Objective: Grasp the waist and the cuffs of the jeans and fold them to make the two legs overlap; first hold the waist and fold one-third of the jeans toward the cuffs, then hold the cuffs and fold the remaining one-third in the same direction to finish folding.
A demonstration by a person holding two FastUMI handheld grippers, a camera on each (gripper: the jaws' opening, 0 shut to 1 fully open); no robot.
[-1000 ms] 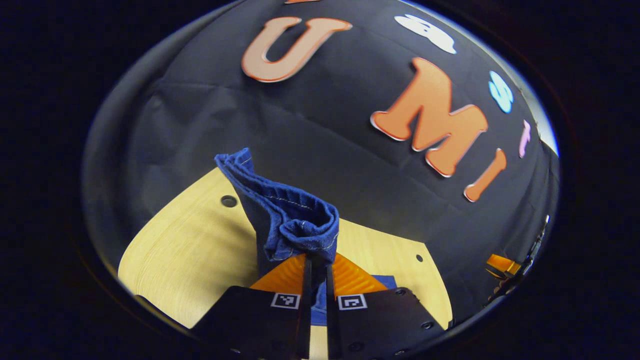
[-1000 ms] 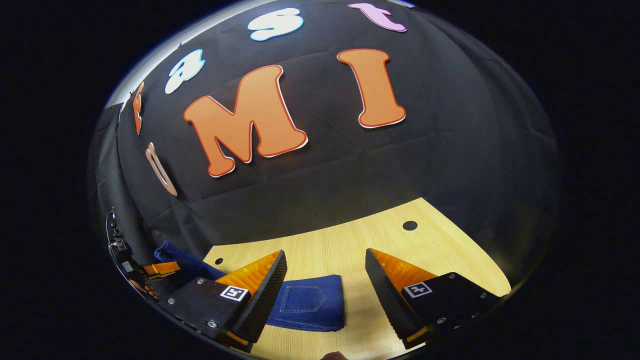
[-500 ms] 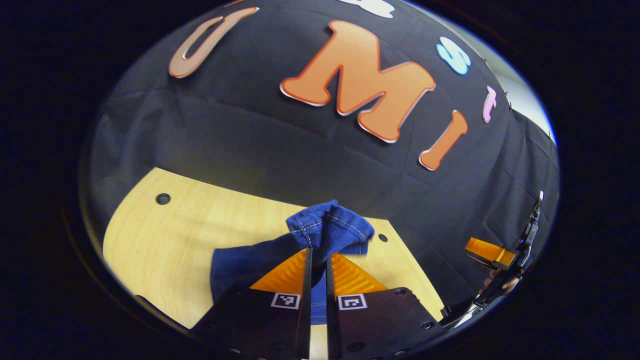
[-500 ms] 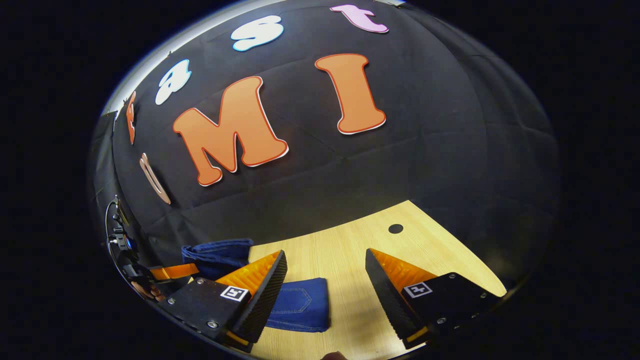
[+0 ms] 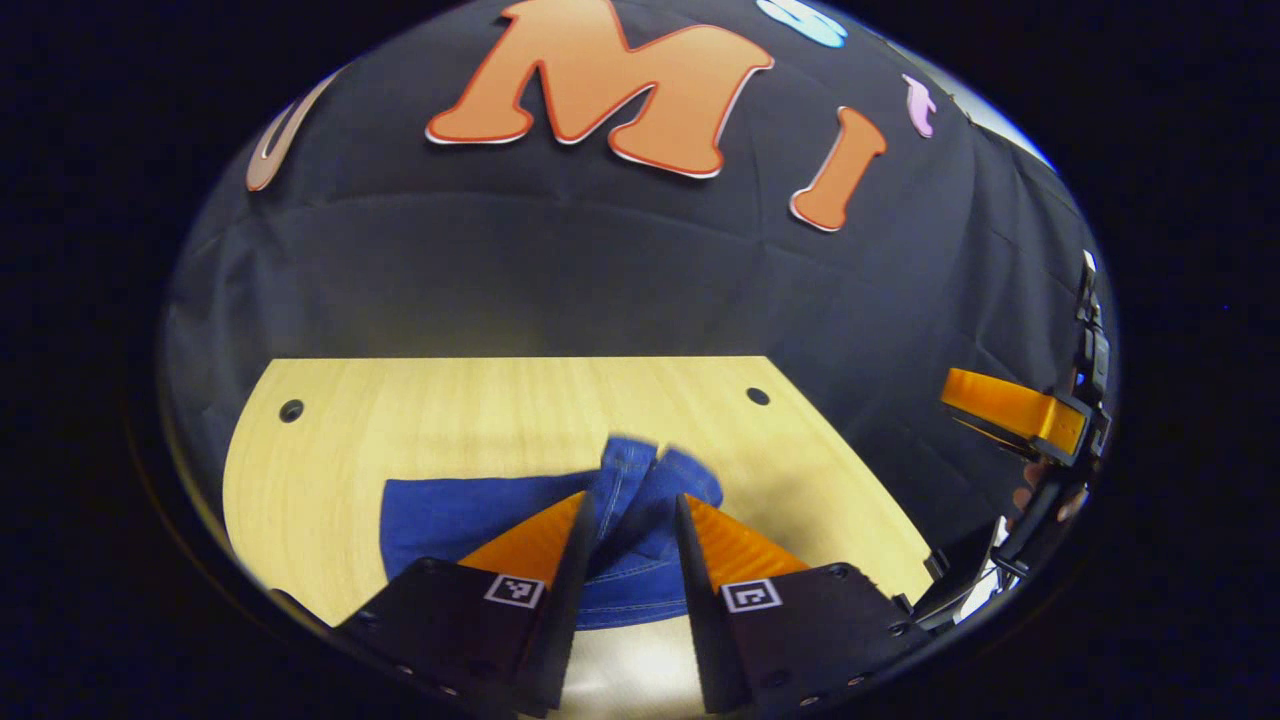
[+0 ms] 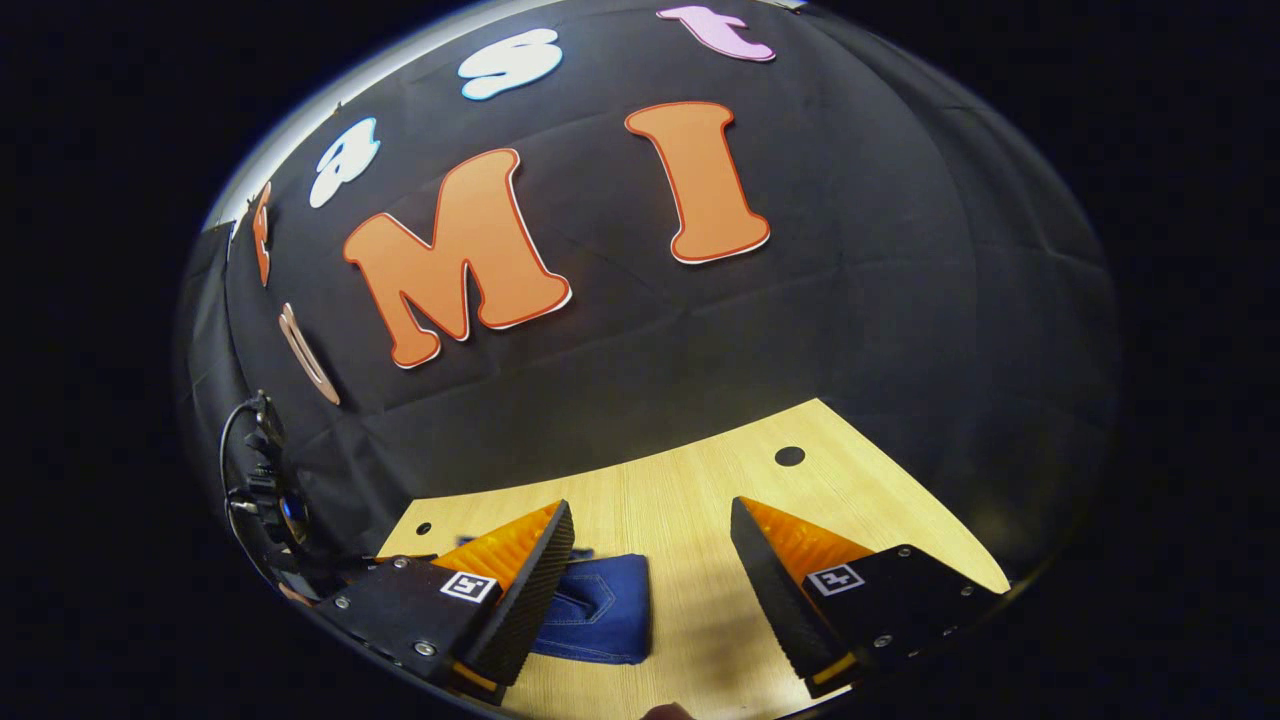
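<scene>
Folded blue jeans (image 5: 460, 515) lie on the wooden table (image 5: 450, 400). In the left gripper view the cuffs (image 5: 650, 480) are blurred and sit on top of the bundle, just past my left gripper (image 5: 632, 497). Its fingers stand apart and do not press on the cloth, so it is open. In the right gripper view my right gripper (image 6: 650, 505) hangs open above the table (image 6: 850, 470) with nothing between its fingers. The jeans (image 6: 605, 620) lie low and to its left, partly hidden by its left finger. The right gripper (image 5: 1010, 410) also appears at the right edge of the left gripper view.
Small round holes (image 5: 291, 410) (image 5: 757, 396) mark the table's far corners, and another hole (image 6: 789, 456) shows in the right gripper view. The black cloth wall stands close behind the table. The left gripper's body and cable (image 6: 265, 490) show at that view's left edge.
My left gripper carried the cuffs down and over onto the folded jeans, then opened and let them go. The right gripper stayed open and hardly moved.
</scene>
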